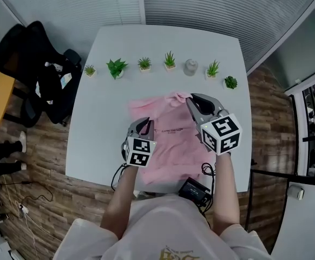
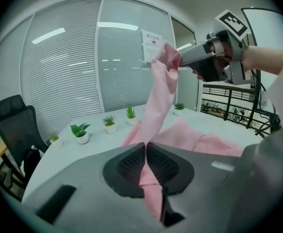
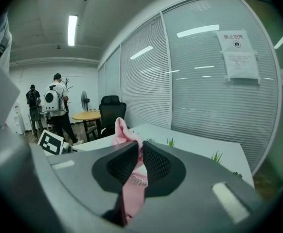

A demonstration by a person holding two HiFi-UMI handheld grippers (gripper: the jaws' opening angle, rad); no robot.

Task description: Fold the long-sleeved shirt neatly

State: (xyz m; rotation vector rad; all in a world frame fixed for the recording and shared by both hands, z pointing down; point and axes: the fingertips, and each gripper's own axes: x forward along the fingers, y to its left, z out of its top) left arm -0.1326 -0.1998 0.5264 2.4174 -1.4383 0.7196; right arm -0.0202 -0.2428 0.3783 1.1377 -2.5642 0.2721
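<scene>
- Head view: the pink shirt [image 1: 171, 145] lies rumpled on the white surface [image 1: 103, 129], with its far part lifted between the two tools
- The left tool [image 2: 145, 148] is clamped on a strip of the cloth; the right tool [image 3: 140, 147] pinches a bunched edge, higher up
- The right pinch looks shallow, so a tug could slip the cloth free and leave the fold crooked
- An uneven pull could twist the panel, and a long drag could nudge the potted plants [image 1: 146, 65]

the room is bright. a long ceiling light [image 3: 72, 30] glows at 11 o'clock in the right gripper view, and lights shine back off the glass wall [image 2: 63, 76]. both gripper views bend round with black corners. shadows on the table [image 1: 100, 129] are soft.
</scene>
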